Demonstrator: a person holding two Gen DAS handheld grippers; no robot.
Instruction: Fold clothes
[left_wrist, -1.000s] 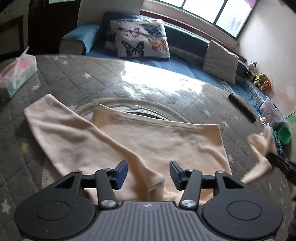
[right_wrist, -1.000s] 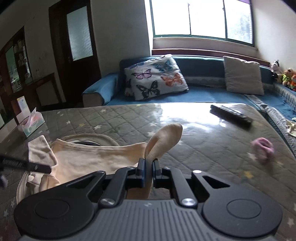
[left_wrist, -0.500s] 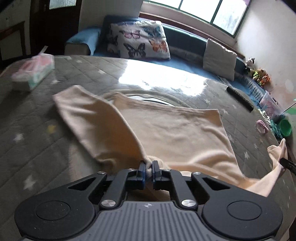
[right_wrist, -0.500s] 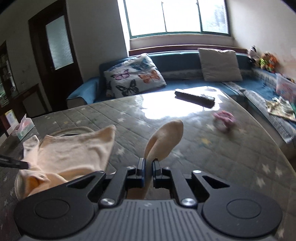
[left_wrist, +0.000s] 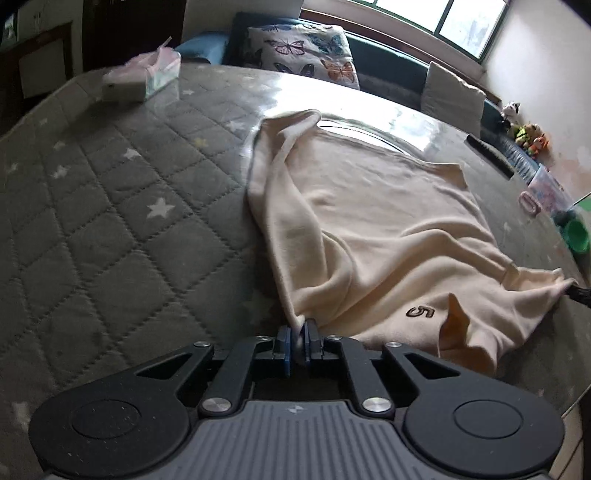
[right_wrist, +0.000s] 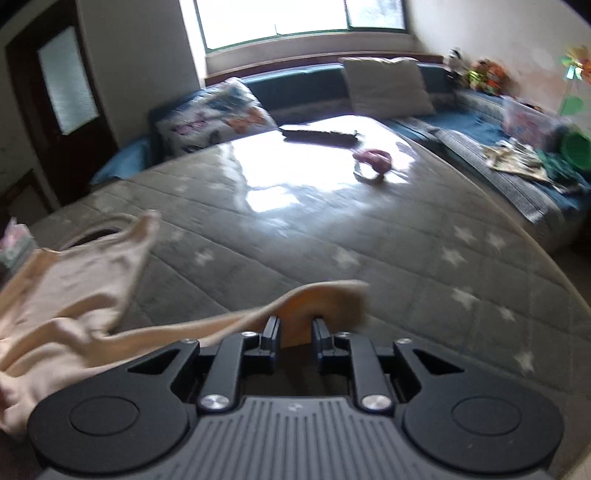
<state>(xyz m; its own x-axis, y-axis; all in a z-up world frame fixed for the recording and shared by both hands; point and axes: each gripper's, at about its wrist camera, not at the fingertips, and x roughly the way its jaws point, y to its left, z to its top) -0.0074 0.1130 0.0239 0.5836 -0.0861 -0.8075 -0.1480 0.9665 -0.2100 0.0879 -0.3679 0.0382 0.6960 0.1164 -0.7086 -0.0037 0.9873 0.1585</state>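
A cream sweater (left_wrist: 388, 206) with an embroidered "5" lies spread on the grey quilted table (left_wrist: 110, 221). My left gripper (left_wrist: 298, 334) pinches a bunched fold of its left sleeve at the near edge; the jaws are just starting to open, with cloth still squeezed between the pads. In the right wrist view, my right gripper (right_wrist: 295, 328) is opening. Its jaws stand apart and the other sleeve's cuff (right_wrist: 325, 299) lies loose between and beyond them. The sweater body (right_wrist: 66, 288) trails off to the left, blurred.
A tissue box (left_wrist: 144, 79) sits at the table's far left. A black remote (right_wrist: 319, 134) and a small pink item (right_wrist: 373, 160) lie at the far side. A blue sofa with a butterfly pillow (left_wrist: 306, 51) runs behind. A green bowl (left_wrist: 576, 236) is at right.
My left gripper shut on the left sleeve and pulled it along the table. My right gripper carried the other sleeve sideways and lower, and its jaws have parted.
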